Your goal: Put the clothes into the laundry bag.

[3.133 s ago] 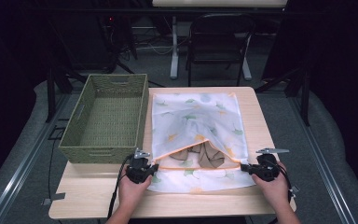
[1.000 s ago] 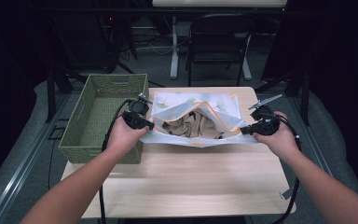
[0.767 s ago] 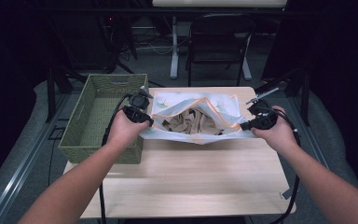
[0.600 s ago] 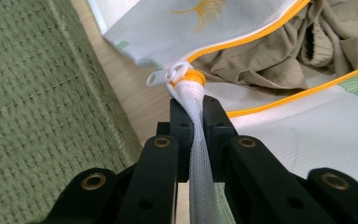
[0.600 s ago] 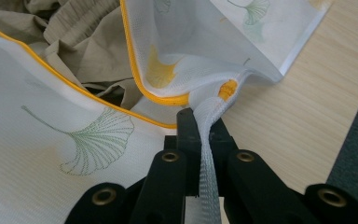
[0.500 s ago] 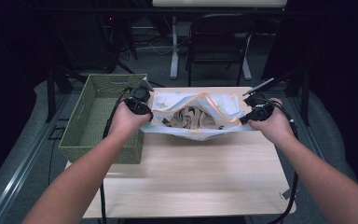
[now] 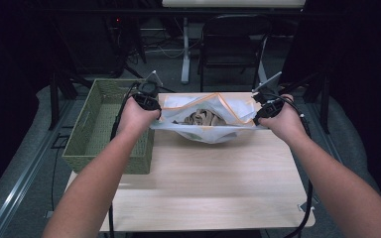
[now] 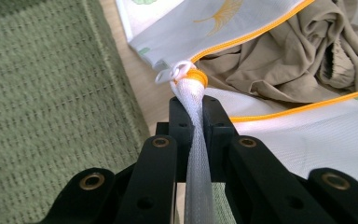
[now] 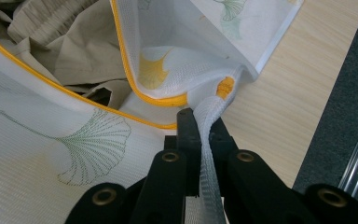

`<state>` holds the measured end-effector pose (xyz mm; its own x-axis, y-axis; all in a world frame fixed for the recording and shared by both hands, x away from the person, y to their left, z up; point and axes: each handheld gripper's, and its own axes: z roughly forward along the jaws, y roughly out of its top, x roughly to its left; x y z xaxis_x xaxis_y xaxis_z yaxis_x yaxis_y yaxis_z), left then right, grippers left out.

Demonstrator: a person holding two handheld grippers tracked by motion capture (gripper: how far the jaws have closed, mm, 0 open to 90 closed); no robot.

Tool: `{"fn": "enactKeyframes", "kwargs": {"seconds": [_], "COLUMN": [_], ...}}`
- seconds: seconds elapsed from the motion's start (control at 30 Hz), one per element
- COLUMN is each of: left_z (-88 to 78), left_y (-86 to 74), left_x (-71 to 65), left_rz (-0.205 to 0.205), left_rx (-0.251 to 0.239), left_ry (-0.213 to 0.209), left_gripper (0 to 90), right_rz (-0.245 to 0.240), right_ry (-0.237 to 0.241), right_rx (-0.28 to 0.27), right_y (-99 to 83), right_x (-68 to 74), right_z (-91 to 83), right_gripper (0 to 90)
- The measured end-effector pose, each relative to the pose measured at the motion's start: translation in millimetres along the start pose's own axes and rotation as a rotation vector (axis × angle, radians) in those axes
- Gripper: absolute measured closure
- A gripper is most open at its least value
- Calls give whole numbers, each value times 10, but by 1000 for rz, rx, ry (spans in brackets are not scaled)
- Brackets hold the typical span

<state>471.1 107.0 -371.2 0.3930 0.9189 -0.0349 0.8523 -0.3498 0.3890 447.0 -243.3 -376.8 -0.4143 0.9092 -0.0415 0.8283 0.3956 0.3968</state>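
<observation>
A white mesh laundry bag (image 7: 206, 131) with a leaf print and an orange zipper edge hangs open between my two grippers at the far half of the table. Crumpled tan clothing (image 7: 201, 119) lies inside it, seen also in the left gripper view (image 8: 303, 56) and the right gripper view (image 9: 60, 42). My left gripper (image 7: 151, 101) is shut on the bag's left corner (image 8: 191, 88), the mesh pinched between its jaws. My right gripper (image 7: 259, 111) is shut on the bag's right corner (image 9: 209, 112) in the same way. The bag's mouth faces up, its bottom resting on the table.
A green woven basket (image 7: 104, 124) stands at the table's left edge, close beside my left hand. The light wooden table (image 7: 203, 183) stretches toward me. A dark chair (image 7: 233, 44) and stands are beyond the far edge.
Both hands have carried the bag's corners away from me and upward, toward the far edge. The bag's mouth has lifted and its body now bunches beneath it.
</observation>
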Motion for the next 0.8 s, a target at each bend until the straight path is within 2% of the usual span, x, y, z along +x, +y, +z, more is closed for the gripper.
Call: {"fn": "enactKeyframes", "kwargs": {"seconds": [0.2,0.3,0.4,0.6,0.8], "left_z": [4,-8,-25,-95,-130], "left_y": [64,94,118,186,204], "left_x": [16,49,70,103,135], "left_rz": [-14,-30,-42,-64,-68], "left_rx": [9,-2,-9,-33,-35], "left_ry": [28,31,25,9,-11], "left_gripper": [851,851,851,850,851], "right_rz": [-5,3,14,39,52], "right_ry": [-28,-41,-42,-61,-60], "right_rx": [-4,-7,-13,-43,-55], "right_y": [109,143,166,276,320], "right_x": [31,9,-15,-76,-113], "right_z": [8,-6,-22,-160,-214], "right_gripper": [882,882,882,883,883]}}
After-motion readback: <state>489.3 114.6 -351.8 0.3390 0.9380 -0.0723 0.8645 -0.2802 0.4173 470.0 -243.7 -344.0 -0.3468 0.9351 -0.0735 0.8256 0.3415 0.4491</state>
